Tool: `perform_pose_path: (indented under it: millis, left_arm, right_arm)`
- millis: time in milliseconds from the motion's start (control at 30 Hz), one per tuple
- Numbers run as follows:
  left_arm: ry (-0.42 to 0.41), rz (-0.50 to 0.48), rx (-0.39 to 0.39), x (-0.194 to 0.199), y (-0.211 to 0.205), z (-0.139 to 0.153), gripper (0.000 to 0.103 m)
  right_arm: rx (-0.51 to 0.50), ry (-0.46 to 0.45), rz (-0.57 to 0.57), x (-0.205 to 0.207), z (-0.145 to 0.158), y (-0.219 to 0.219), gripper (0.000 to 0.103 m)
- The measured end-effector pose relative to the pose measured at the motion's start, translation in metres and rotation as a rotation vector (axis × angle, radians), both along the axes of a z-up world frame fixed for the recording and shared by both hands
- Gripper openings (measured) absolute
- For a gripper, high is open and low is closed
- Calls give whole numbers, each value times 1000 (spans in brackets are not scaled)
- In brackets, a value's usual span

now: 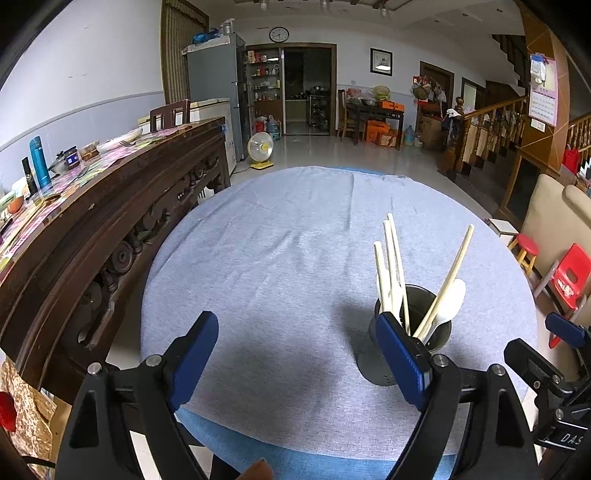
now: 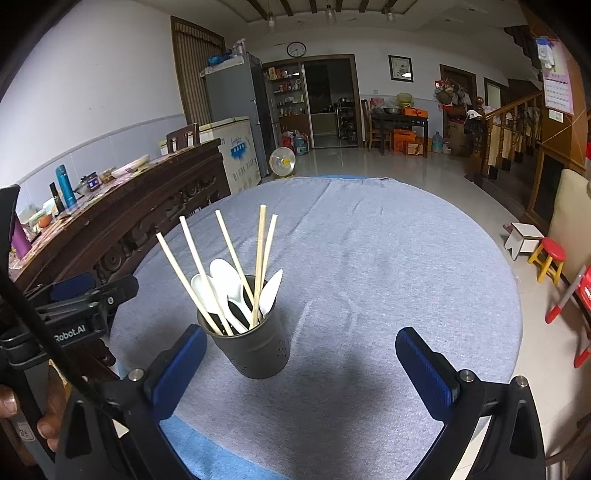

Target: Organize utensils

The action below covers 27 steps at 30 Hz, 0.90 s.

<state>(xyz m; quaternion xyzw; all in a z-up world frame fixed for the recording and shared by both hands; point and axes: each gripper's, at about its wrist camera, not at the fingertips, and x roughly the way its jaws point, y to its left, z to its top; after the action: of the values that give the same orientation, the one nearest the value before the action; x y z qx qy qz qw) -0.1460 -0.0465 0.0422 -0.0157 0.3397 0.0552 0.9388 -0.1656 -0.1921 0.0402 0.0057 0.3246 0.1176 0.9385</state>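
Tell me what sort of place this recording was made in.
Most likely the open dining and living room of a family home. A round table under a grey cloth holds a utensil holder; a fridge stands by the wall, and a wooden staircase rises at the right.

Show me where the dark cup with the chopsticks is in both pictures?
Left wrist view: the dark cup stands lower right, partly behind the left gripper's right finger.
Right wrist view: the cup stands lower left of centre, just past the right gripper's left finger.
Shared landmark: the wall clock above the doorway.
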Motion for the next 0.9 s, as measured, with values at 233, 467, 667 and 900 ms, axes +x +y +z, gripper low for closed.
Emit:
perform_pose_path:
  millis: [233, 467, 667, 900]
  left_arm:
    - [-7, -6, 1, 0, -1, 0, 94]
    - [0, -5, 11, 2, 0, -1, 95]
    - [-6, -1, 4, 2, 1, -1, 95]
    - [4, 2, 7, 4, 3, -4, 95]
  right_arm:
    - [-12, 5, 3, 2, -2, 1, 103]
    - [-26, -5, 15, 1, 0, 3, 103]
    - [-52, -10, 29, -1, 0, 8, 103]
    - [-50, -3, 28, -1, -3, 8, 103]
